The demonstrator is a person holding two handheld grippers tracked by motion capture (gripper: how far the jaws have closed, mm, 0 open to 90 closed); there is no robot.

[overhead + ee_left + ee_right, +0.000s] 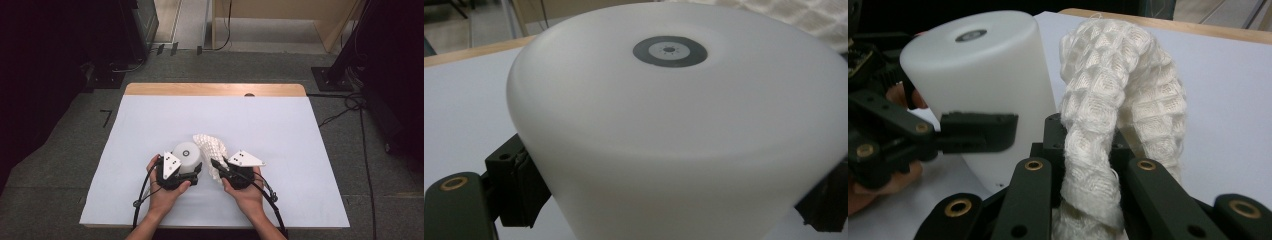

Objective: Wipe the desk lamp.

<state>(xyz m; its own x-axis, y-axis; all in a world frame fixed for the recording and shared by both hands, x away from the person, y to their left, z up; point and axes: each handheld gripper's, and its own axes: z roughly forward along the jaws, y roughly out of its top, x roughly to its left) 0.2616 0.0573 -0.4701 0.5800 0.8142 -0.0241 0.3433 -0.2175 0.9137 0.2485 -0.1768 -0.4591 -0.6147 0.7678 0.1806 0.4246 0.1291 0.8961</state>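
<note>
A white cylinder [186,155] with a grey round mark on its top stands near the front middle of the white table [150,120]. My left gripper [187,169] grips it from the near side, one black jaw against each side of the cylinder [674,125]. Just to its right, a white waffle-weave cloth [210,147] rises in a twisted hump. My right gripper [218,167] is shut on the cloth's near end. In the right gripper view the cloth [1118,95] arches up from between the jaws, and the cylinder [983,65] stands close on its left.
A bare wooden strip [215,89] runs along the table's far edge. Dark equipment [50,75] stands on the floor at the left. A stand base [330,77] and cables [350,107] lie on the floor at the right.
</note>
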